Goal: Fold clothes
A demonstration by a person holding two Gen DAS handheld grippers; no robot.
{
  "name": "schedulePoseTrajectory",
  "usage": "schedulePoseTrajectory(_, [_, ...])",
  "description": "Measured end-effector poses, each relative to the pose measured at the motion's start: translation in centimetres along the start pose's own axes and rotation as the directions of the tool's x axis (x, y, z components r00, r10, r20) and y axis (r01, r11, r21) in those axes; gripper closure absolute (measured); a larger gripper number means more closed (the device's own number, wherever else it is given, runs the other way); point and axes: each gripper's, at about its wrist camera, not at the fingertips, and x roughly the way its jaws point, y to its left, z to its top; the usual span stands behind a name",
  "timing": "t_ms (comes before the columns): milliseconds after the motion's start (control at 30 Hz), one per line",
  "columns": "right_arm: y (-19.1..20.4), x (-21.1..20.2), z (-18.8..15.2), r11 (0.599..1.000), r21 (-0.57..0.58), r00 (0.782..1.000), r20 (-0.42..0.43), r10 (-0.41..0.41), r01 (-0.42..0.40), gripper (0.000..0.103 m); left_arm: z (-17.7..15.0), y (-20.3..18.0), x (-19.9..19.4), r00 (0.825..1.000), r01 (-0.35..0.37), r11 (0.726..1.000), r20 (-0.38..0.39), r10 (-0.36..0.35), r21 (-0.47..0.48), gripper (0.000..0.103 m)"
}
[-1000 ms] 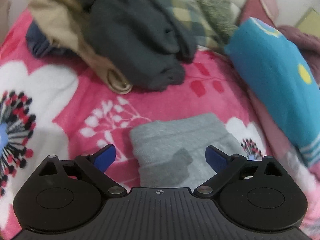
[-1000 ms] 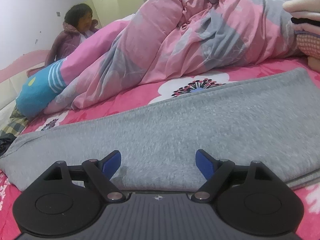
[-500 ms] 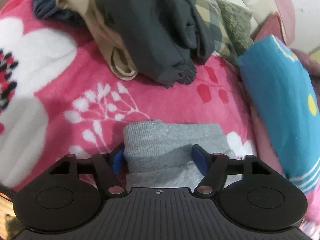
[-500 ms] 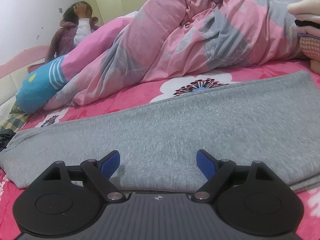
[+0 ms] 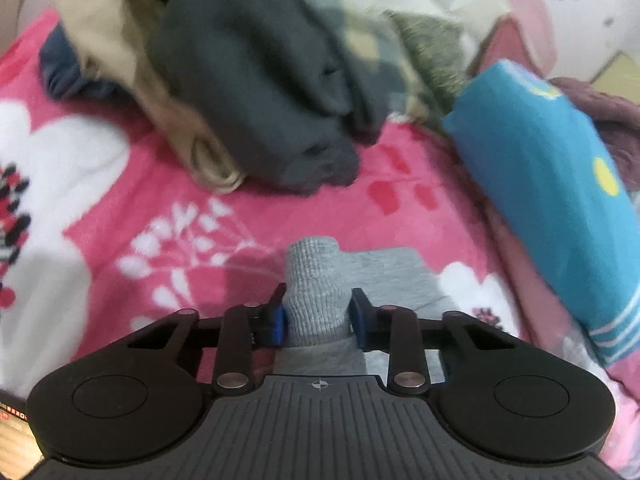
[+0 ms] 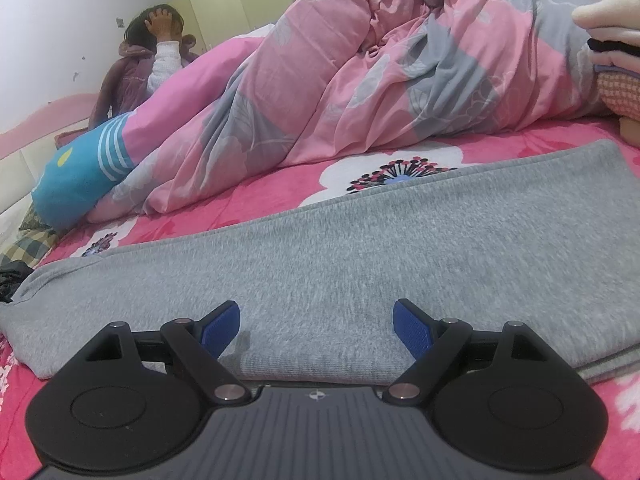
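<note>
A long grey knit garment (image 6: 360,256) lies flat across the pink flowered bedspread (image 6: 520,144). In the left wrist view its ribbed cuff end (image 5: 316,280) is bunched upright between the blue pads of my left gripper (image 5: 318,316). The jaws are closing and the pads press on the cuff from both sides. In the right wrist view my right gripper (image 6: 316,328) stands open just above the garment's near edge, with flat grey cloth under the gap and nothing pinched.
A pile of dark grey (image 5: 256,92), beige (image 5: 120,56) and plaid clothes lies beyond the cuff. A blue pillow (image 5: 552,184) and a pink-grey duvet (image 6: 360,80) border the far side. A person (image 6: 156,52) sits at the bed's far corner. Stacked items (image 6: 612,52) sit at the right.
My left gripper has slid onto the grey cuff and closed on it, bunching it upright. The right gripper has stayed where it was, open. The person has raised a hand to the head.
</note>
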Motion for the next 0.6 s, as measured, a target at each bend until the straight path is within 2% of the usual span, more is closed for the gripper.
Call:
schedulePoseTrajectory(167, [-0.3,-0.2,0.0,1.0,0.013,1.0,0.005,0.003,-0.003,0.017,-1.3,-3.9,-3.8,0.989,0.093,0.983,0.098,-0.11,0.16,0.08])
schedulePoseTrajectory(233, [-0.4,-0.3,0.0,1.0,0.022,1.0,0.008,0.005,-0.005,0.017,-2.4,-6.0,-5.8,0.976,0.144,0.955,0.121,-0.181,0.261,0.081])
schedulePoseTrajectory(300, [-0.5,-0.4,0.1,1.0,0.03,1.0,0.01,0.007,-0.007,0.017,-4.6,-8.2,-8.5,0.95,0.218,0.897,0.128,-0.286,0.385,0.081])
schedulePoseTrajectory(367, [-0.5,-0.5,0.1,0.999,0.038,1.0,0.014,0.006,-0.007,0.017,-7.2,-10.3,-11.5,0.909,0.291,0.808,0.115,-0.401,0.512,0.081])
schedulePoseTrajectory(433, [-0.7,-0.6,0.1,0.999,0.049,1.0,0.018,0.009,-0.01,0.017,-10.7,-12.0,-14.6,0.855,0.36,0.692,0.075,-0.513,0.625,0.082])
schedulePoseTrajectory(500, [-0.9,-0.8,0.1,0.998,0.06,1.0,0.021,0.012,-0.013,0.017,-15.2,-12.9,-18.2,0.8,0.403,0.551,0.011,-0.6,0.731,0.082])
schedulePoseTrajectory(600, [-1.2,-1.0,0.1,0.997,0.078,1.0,0.027,0.013,-0.015,0.017,-23.0,-13.1,-22.3,0.729,0.409,0.315,-0.1,-0.677,0.857,0.082])
